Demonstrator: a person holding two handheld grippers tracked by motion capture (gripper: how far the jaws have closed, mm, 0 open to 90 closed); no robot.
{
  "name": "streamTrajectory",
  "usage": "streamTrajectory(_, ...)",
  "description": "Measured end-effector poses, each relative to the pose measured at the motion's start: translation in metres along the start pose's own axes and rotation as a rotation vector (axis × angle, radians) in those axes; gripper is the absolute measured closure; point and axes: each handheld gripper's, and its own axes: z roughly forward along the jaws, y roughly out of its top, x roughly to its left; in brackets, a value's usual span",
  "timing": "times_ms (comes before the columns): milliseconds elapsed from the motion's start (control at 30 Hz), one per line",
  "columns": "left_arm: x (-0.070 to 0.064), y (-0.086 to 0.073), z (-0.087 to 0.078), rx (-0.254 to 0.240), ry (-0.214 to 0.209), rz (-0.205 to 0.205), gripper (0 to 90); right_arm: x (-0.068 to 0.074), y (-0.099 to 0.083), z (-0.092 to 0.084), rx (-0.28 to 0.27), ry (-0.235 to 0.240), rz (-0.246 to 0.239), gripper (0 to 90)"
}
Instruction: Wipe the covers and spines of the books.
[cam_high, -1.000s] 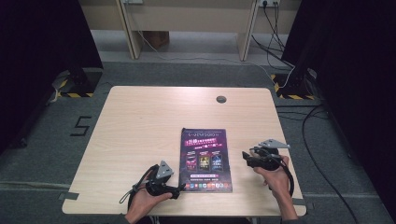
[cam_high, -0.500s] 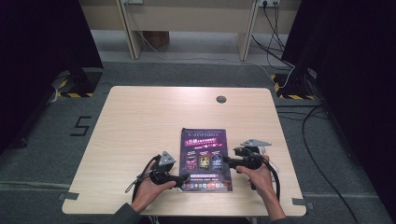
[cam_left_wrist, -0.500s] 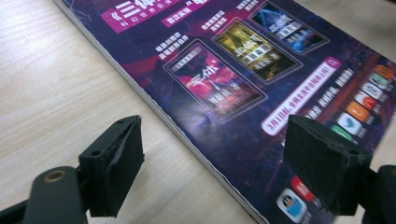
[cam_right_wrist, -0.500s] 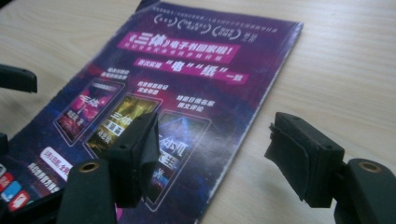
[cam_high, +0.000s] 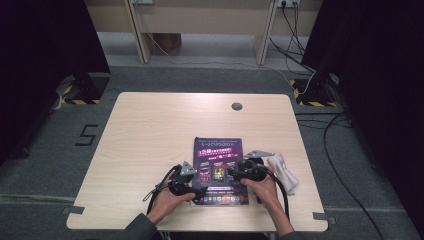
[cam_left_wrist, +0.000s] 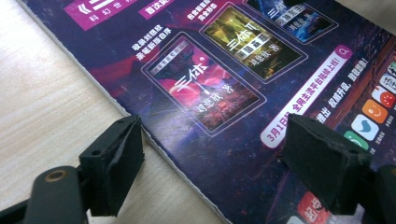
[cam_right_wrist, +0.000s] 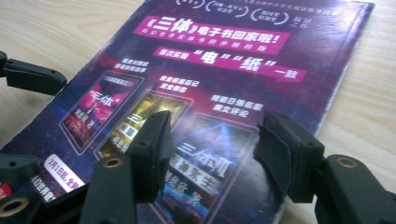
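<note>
A dark purple magazine (cam_high: 219, 170) with pink title bars lies flat on the wooden table, near its front edge. My left gripper (cam_high: 201, 190) reaches in from the left. In the left gripper view it (cam_left_wrist: 212, 163) stands open, its jaws straddling the magazine's (cam_left_wrist: 243, 70) left edge just above the cover. My right gripper (cam_high: 231, 171) comes in from the right. Low over the cover (cam_right_wrist: 233, 60), the right gripper (cam_right_wrist: 217, 154) is open; its jaws have just been closing, with nothing pinched between them. The left gripper's fingers (cam_right_wrist: 32, 77) show at that view's left.
A crumpled white cloth (cam_high: 284, 172) lies on the table just right of my right hand. A round cable hole (cam_high: 237, 106) sits near the table's (cam_high: 150, 130) far edge. Cables run across the floor beyond and to the right.
Both hands have come inward onto the magazine: the left gripper moved right to its left edge, the right gripper moved left over the cover. The white cloth is now uncovered.
</note>
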Motion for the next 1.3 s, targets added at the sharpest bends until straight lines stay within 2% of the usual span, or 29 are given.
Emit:
streamTrajectory(200,0.000,0.000,0.000,-0.001,0.000,-0.002,20.0,-0.007,0.000,-0.002,-0.017,-0.049,0.013,44.5)
streamTrajectory(233,0.000,0.000,0.000,-0.001,0.000,-0.002,20.0,-0.008,0.000,-0.002,-0.017,-0.054,0.008,43.7)
streamTrajectory(333,0.000,0.000,0.000,-0.001,-0.001,-0.003,20.0,-0.008,0.000,-0.002,0.006,-0.118,-0.035,40.3)
streamTrajectory(367,0.000,0.000,0.000,-0.001,-0.003,-0.003,20.0,-0.009,-0.001,0.000,0.022,-0.117,-0.024,40.1)
streamTrajectory(433,0.000,0.000,0.000,-0.001,-0.004,-0.002,20.0,-0.010,-0.003,0.001,0.010,-0.106,-0.018,40.0)
streamTrajectory(667,-0.002,-0.001,-0.002,0.013,-0.001,0.005,19.9,-0.005,-0.005,-0.001,0.023,-0.105,-0.012,40.4)
streamTrajectory(800,-0.007,-0.008,-0.010,0.033,-0.013,0.031,19.2,0.000,-0.011,-0.006,0.025,-0.080,-0.006,40.8)
streamTrajectory(867,-0.010,-0.014,-0.015,0.033,-0.027,0.037,19.3,0.003,-0.014,-0.009,0.027,-0.066,-0.017,42.9)
streamTrajectory(1000,-0.014,-0.021,-0.023,0.046,-0.034,0.052,19.7,0.014,-0.021,-0.016,0.054,-0.062,-0.073,43.5)
streamTrajectory(1100,-0.014,-0.023,-0.026,0.056,-0.051,0.062,19.8,0.018,-0.025,-0.018,0.054,-0.057,-0.074,43.7)
streamTrajectory(1233,-0.008,-0.023,-0.027,0.040,-0.070,0.028,23.9,0.015,-0.025,-0.019,0.051,-0.046,-0.052,47.0)
streamTrajectory(1300,-0.005,-0.021,-0.026,0.028,-0.054,0.018,23.2,0.012,-0.023,-0.018,0.038,-0.038,-0.017,47.5)
